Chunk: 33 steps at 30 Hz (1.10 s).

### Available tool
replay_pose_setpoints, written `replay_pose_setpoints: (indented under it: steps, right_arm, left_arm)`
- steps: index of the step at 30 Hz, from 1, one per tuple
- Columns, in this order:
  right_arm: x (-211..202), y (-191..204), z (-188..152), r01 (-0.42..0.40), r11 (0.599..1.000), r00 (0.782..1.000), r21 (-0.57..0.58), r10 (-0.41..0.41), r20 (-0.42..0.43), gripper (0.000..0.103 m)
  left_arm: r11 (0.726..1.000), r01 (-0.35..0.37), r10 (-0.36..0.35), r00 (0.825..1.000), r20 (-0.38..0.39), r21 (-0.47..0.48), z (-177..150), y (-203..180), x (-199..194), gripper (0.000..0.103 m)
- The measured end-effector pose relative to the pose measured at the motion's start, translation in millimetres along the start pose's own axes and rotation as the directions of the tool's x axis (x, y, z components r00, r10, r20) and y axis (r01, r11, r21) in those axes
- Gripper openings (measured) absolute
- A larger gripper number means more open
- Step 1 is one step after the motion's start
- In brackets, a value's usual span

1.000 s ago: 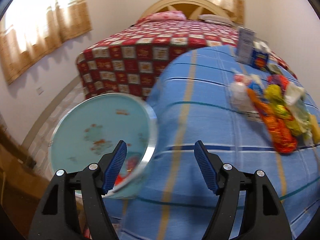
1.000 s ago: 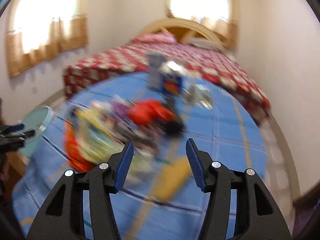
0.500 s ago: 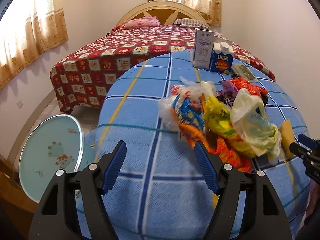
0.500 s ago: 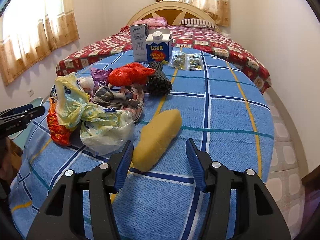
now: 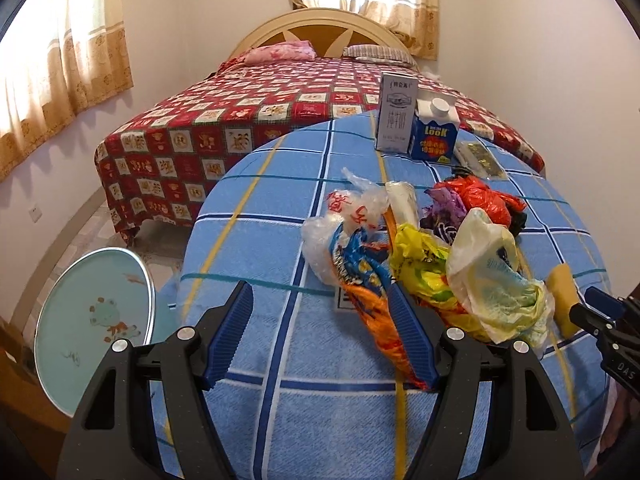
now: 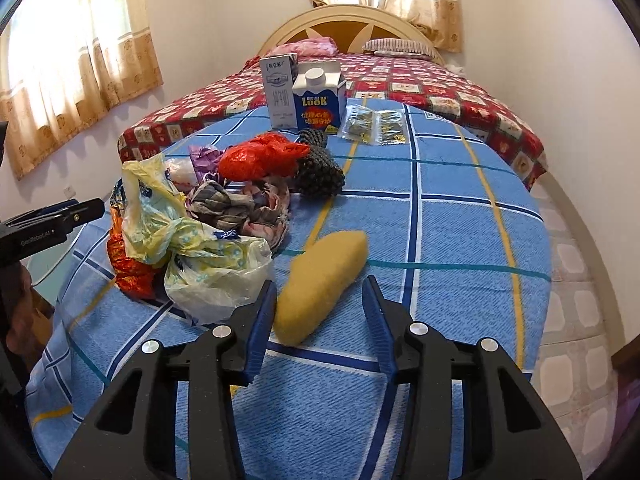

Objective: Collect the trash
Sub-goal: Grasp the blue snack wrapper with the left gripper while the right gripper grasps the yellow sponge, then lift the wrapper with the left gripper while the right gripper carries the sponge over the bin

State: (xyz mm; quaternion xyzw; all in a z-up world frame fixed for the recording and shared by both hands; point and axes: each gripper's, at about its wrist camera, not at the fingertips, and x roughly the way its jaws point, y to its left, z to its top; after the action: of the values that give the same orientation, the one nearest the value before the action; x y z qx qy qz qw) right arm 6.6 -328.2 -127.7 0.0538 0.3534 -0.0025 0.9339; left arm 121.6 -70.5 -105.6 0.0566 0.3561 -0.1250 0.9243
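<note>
Bedroom worktop (image 6: 460, 240) in blue check: yellow sponge (image 6: 320, 280) lies between the jaws of the right hand-held gripper (image 6: 320, 320), which have just been closing but aren't yet touching. Bag pile (image 6: 192, 240) sits just left; closing crooked could snag plastic. Left hand-held gripper (image 5: 320, 336) is released.

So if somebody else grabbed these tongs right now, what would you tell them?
Left tongs: open, empty, over the blue cloth near the orange wrapper.
Right tongs: open, have just been closing, the yellow sponge between them, not gripped.
Bag pile, both cartons and the foil packets all lie on the table.
Done: nothing collected.
Left: everything. The round tray stands beside the table.
</note>
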Motion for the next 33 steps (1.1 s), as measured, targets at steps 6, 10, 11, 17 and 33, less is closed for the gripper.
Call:
replay_pose_setpoints:
  steps: [6,10,11,17,33]
  right_arm:
    - [11.5,6.8,-4.5,-0.034,0.999,0.999,-0.012,0.034,-0.031,0.033]
    - [12.7,10.8,-6.4,-0.067,0.997,0.997,-0.025,0.066,-0.033,0.02]
    - [12.3,10.4,-6.3,-0.075,0.997,0.997,-0.021,0.074,-0.033,0.018]
    - [-3.7,12.1,2.6,-0.083,0.996,0.996,-0.023,0.084,0.023,0.016]
    - [-22.6,79.7,47.8,-0.168,0.973,0.973,-0.16,0.19,0.134,0.016]
  left_arm:
    - [0.997,0.076,-0.075,0.994,-0.08,0.015,-6.8,-13.7,23.4,0.035]
    - [0.993,0.111,-0.107,0.991,-0.077,0.045,-13.9,-18.6,21.4,0.019]
    - [0.992,0.119,-0.116,0.991,-0.07,0.049,-13.9,-18.6,19.2,0.017]
    - [0.99,0.127,-0.127,0.992,0.002,0.057,-5.1,-9.8,-11.5,0.015]
    - [0.996,-0.032,0.038,0.997,0.072,-0.079,4.6,84.5,-45.6,0.015]
